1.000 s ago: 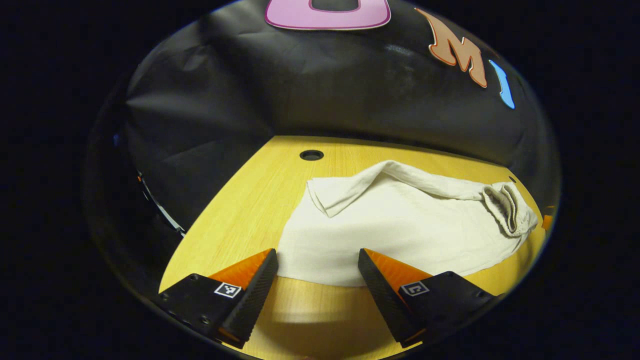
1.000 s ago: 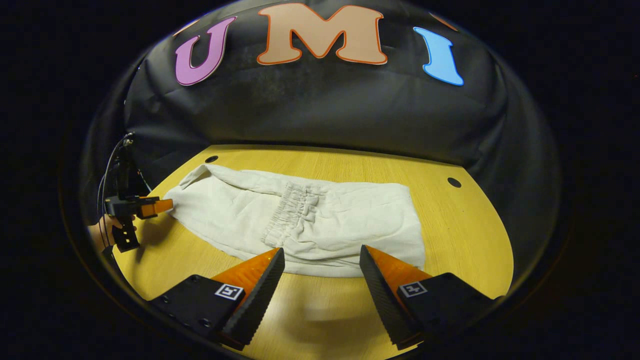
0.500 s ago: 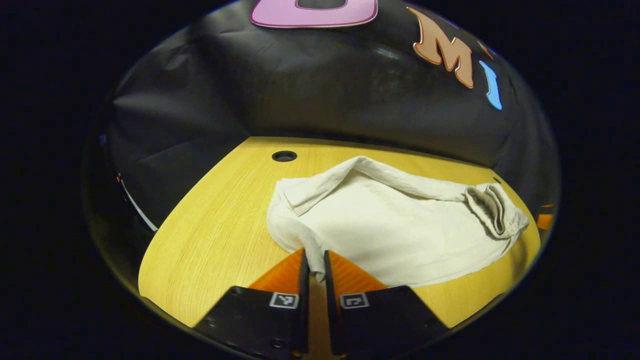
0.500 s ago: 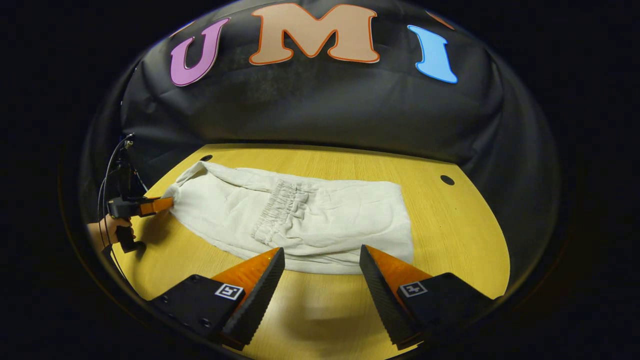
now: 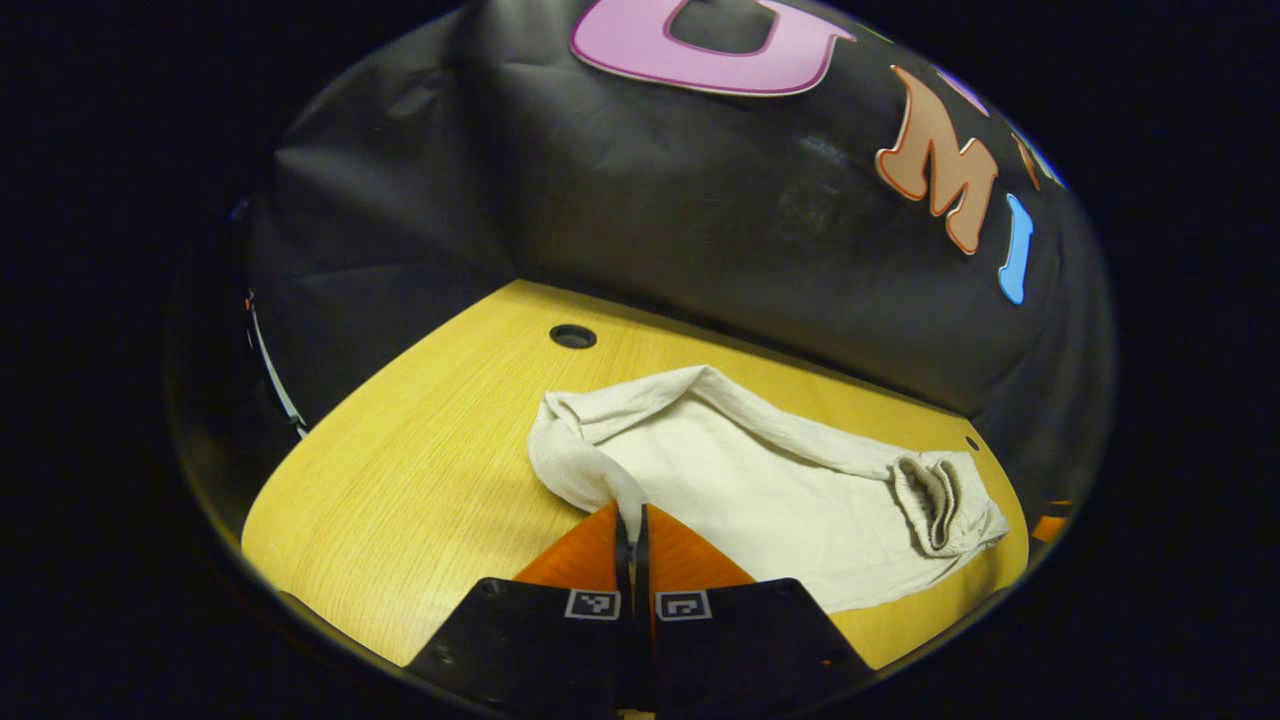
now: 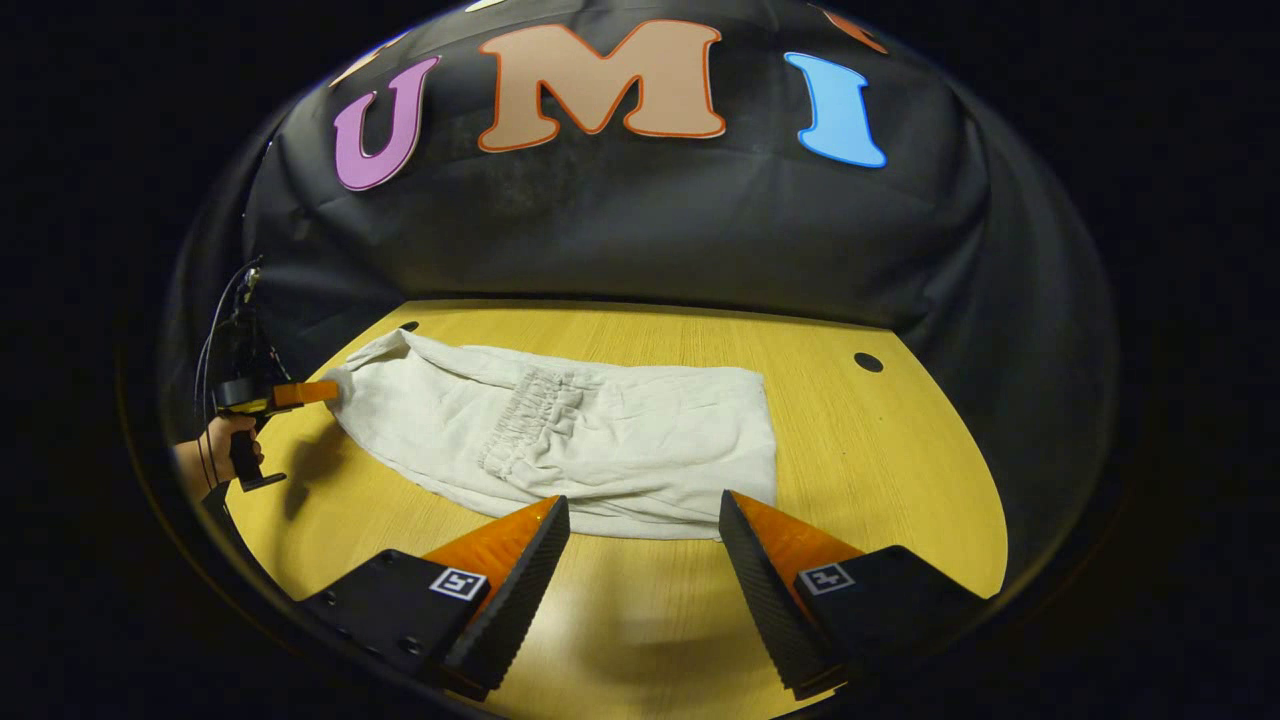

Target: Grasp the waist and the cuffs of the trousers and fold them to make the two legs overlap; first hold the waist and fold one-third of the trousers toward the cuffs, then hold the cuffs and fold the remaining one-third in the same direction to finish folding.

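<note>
Two tools over wooden table (image 6: 900, 480): left (image 5: 632, 530) pinching trousers (image 6: 600, 450), right (image 6: 640, 530) spread.

Matt cloth trousers (image 6: 600, 440), seemingly wooden table (image 6: 880, 480)

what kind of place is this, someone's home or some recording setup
Most likely a staged recording booth, not a home: black cloth wall behind a bare wooden table, one pair of trousers, and a handheld left gripper.

Cream trousers (image 6: 600, 450), partly folded, flat on table (image 6: 880, 470)
</note>
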Motion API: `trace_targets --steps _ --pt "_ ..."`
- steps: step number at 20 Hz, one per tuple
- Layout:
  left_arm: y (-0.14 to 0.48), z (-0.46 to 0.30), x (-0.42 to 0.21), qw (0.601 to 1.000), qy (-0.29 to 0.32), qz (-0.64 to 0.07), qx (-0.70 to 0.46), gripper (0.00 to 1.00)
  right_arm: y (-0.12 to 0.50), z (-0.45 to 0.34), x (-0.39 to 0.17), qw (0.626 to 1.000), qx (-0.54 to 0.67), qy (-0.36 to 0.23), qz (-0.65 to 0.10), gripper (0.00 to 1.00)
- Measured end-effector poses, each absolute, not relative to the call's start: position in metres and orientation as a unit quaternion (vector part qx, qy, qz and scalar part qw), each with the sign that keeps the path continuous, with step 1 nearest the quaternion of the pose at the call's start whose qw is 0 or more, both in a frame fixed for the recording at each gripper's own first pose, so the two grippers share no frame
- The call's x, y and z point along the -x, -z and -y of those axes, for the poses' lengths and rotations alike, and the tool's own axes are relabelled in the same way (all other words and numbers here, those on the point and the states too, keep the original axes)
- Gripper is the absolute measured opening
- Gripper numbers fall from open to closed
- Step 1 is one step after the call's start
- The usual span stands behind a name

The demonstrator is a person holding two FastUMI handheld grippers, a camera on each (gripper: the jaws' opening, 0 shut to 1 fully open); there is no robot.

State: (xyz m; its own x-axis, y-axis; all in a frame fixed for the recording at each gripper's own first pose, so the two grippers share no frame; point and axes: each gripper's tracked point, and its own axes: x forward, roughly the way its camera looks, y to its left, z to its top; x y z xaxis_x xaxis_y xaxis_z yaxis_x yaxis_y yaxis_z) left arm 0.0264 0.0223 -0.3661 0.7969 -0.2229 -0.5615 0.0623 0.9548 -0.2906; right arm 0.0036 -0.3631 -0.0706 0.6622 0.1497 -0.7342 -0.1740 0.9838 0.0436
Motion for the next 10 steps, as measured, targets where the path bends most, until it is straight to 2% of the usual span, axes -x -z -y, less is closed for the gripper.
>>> trace_targets --steps 4,10 --pt "0.312 0.014 -0.038 0.949 0.102 -0.271 0.122 0.0 0.066 0.378 0.0 0.915 -0.001 -0.091 -0.393 0.97" --pt "0.262 0.071 -0.044 0.955 0.137 -0.236 0.111 0.0 0.059 0.408 0.008 0.919 -0.022 -0.085 -0.384 0.97"
